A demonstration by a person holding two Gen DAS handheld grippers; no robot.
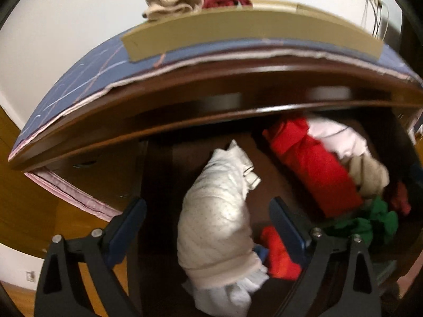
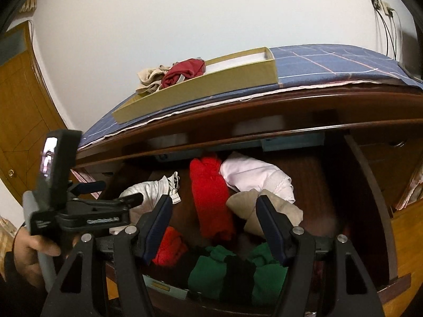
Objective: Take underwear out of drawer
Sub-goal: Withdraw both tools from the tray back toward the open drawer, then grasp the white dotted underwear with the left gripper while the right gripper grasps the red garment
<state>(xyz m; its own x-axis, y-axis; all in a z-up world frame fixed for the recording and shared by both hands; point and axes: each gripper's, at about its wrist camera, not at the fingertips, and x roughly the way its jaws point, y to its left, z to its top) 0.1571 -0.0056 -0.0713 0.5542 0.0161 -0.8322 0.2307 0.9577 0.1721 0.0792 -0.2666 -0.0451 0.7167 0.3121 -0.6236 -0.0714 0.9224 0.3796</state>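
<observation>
Left gripper (image 1: 207,211) open astride white underwear (image 1: 216,211) — right gripper (image 2: 214,211) open over drawer (image 2: 370,185) — no legible writing.

Soft indoor light on the white wall (image 2: 185,26); the drawer (image 2: 370,185) interior sits dim, left view motion-blurred, fisheye edges bent and dark.

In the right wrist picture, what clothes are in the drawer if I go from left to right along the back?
White dotted garment → long red roll → pale pink garment. The beige piece overlaps below the pink one, so I leave it out.
</observation>
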